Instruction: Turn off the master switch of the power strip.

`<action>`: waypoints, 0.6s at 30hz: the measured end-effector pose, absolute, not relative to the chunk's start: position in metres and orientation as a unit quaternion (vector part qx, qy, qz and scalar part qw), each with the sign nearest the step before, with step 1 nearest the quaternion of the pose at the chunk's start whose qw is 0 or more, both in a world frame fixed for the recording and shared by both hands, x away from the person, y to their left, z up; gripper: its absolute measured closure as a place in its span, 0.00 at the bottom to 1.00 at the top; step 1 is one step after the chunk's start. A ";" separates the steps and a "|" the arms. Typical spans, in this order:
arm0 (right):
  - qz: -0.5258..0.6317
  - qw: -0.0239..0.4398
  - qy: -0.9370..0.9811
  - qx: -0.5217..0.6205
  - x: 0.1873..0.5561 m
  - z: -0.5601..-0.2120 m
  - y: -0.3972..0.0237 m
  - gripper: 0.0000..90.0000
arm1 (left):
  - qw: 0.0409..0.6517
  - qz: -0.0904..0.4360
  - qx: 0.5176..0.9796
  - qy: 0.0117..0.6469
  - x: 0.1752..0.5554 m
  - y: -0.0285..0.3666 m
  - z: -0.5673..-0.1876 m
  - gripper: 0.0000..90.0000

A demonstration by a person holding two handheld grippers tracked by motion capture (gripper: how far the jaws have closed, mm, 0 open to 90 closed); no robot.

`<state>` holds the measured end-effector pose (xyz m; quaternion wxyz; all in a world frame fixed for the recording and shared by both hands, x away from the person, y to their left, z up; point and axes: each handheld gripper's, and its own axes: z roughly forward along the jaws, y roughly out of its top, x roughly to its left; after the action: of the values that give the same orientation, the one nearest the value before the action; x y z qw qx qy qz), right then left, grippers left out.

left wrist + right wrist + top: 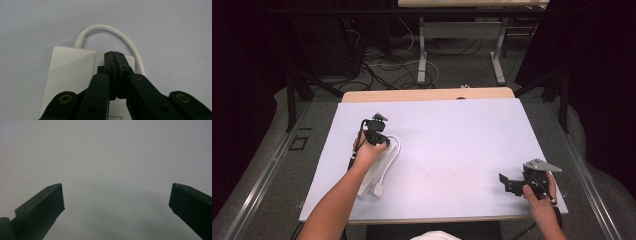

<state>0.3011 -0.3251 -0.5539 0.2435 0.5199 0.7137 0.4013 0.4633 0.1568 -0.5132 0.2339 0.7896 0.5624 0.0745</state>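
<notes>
A white power strip (371, 176) lies on the left of the white table top (452, 135), its white cable (395, 146) looping round beside it. My left gripper (376, 131) points down over the strip's far end. In the left gripper view the jaws stand pressed together, and my left gripper (113, 53) has its tips over the top face of the strip (72, 72), just below the cable (107, 27) loop. Nothing shows between them. My right gripper (508, 183) rests near the front right corner, and in its own view the right gripper (116, 195) is open over bare table.
The white plug end (378, 189) lies near the front edge beside the left forearm. Behind the table are a tangle of floor cables (382, 70) and the legs of another desk (422, 50). Dark frame posts (290, 100) stand at both sides.
</notes>
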 end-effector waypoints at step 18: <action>0.403 0.240 0.710 0.524 0.301 -0.553 -0.325 0.00 | 0.242 0.075 0.784 0.566 0.461 0.155 -0.511 1.00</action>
<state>0.3009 -0.3252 -0.5533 0.2404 0.5243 0.7104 0.4032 0.4615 0.1546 -0.5112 0.2423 0.7845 0.5660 0.0746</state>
